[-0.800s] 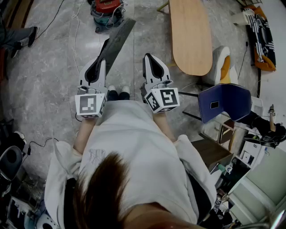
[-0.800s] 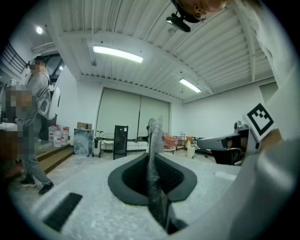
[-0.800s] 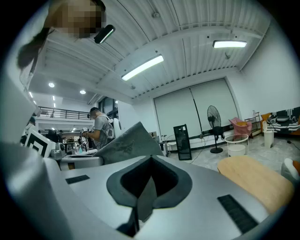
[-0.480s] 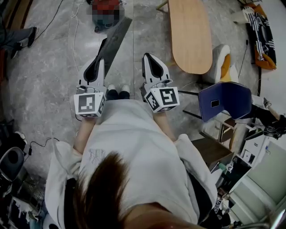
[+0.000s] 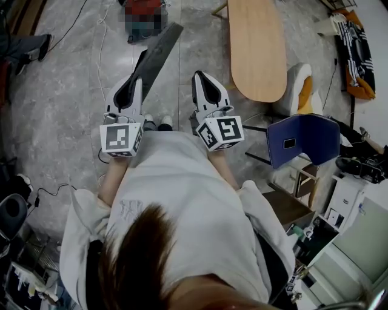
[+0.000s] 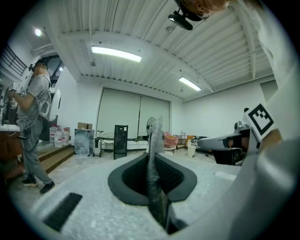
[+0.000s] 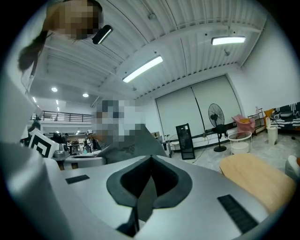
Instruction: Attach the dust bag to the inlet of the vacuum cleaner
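In the head view my left gripper [image 5: 143, 59] is shut on the near end of a flat grey dust bag [image 5: 160, 49]. The bag sticks out ahead, over the floor, toward the red vacuum cleaner [image 5: 144, 17], which lies partly under a mosaic patch. In the left gripper view the bag [image 6: 156, 136] stands edge-on, pinched between the jaws of the left gripper [image 6: 151, 157]. My right gripper [image 5: 200, 76] is held beside the left one, shut and empty. In the right gripper view the right gripper [image 7: 150, 159] has its jaws closed together, and the grey bag [image 7: 136, 144] shows to the left beyond them.
An oval wooden table [image 5: 257, 45] lies ahead on the right, with a white and orange seat [image 5: 300, 88] and a blue chair [image 5: 303, 139] beside it. Cables trail over the marble floor [image 5: 66, 91]. A person [image 6: 33, 126] stands at the far left. A fan [image 7: 215, 117] stands at the back.
Both grippers and the bag keep the same pose. The view has only shifted a little over the floor.
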`<act>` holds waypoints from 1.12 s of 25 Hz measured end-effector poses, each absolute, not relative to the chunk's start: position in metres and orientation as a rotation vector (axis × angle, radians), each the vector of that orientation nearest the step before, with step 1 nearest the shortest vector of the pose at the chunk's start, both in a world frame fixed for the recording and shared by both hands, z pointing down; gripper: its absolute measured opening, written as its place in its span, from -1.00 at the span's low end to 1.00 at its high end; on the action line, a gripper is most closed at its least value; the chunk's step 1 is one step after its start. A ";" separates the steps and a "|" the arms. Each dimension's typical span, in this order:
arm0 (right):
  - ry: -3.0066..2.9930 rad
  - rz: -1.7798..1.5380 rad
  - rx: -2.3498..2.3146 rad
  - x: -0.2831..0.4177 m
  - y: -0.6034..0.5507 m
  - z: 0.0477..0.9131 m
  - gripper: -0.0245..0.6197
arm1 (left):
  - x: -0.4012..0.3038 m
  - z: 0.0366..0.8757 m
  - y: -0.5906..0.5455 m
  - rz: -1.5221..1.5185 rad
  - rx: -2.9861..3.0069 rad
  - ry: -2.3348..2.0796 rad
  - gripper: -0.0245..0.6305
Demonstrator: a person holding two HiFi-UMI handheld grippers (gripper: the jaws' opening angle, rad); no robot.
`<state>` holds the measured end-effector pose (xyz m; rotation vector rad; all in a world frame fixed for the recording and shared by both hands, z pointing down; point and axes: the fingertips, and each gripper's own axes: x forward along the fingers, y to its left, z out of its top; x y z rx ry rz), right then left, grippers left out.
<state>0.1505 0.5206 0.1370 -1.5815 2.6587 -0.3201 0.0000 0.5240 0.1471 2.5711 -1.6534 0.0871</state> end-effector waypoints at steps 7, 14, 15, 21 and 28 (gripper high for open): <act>2.659 -0.327 -1.575 0.168 0.529 0.141 -0.92 | 0.008 0.149 0.532 0.108 2.548 -1.703 -0.81; 2.659 -0.337 -1.579 0.165 0.505 0.144 -0.92 | 0.003 0.152 0.508 0.135 2.546 -1.699 -0.81; 2.660 -0.340 -1.588 0.164 0.499 0.147 -0.92 | 0.000 0.153 0.501 0.142 2.550 -1.693 -0.81; 2.641 -0.359 -1.621 0.149 0.446 0.146 -0.92 | -0.022 0.153 0.446 0.172 2.586 -1.640 -0.81; 2.599 -0.330 -1.676 0.124 0.391 0.132 -0.92 | -0.057 0.146 0.383 0.178 2.606 -1.619 -0.81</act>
